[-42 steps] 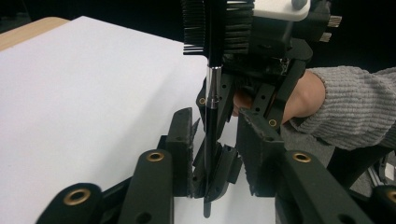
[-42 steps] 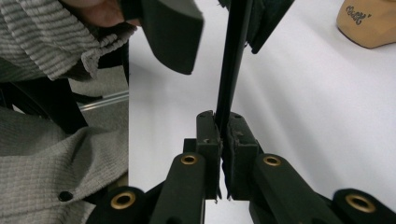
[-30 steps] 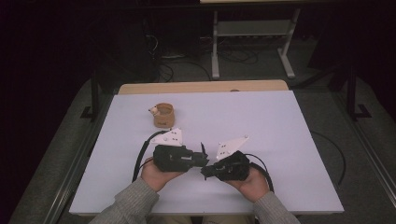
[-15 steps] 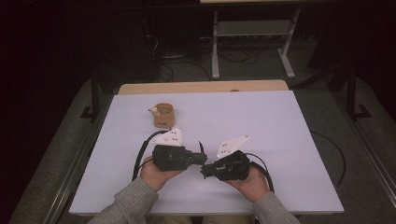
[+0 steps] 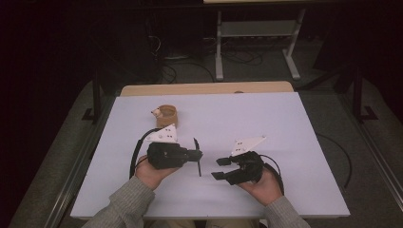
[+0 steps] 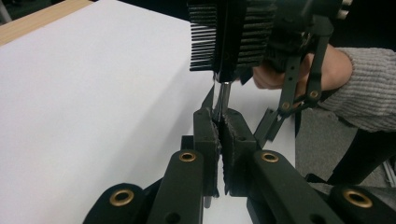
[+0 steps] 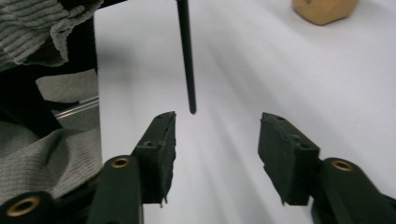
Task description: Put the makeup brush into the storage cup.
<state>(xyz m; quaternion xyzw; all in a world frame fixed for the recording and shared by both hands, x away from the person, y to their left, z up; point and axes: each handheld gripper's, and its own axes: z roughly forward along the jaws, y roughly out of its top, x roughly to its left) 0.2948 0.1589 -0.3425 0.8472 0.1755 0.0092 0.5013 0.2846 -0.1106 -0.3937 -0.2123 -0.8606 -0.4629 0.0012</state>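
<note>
High view: right gripper (image 5: 219, 168), jaws spread, has backed off the left gripper (image 5: 198, 155)'s pinched comb (image 5: 196, 156).

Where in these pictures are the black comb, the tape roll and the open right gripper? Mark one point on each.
black comb (image 6: 231, 37): left gripper view, on its toothed head.
tape roll (image 5: 167, 115): high view, on its brown outer wall.
right gripper (image 7: 215, 140): right gripper view, midway between its fingertips.

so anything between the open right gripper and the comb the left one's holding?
Nothing visible. The right gripper is open beside the comb, with bare white table between them. The left gripper is shut on its handle. The brown roll sits far off.
</note>
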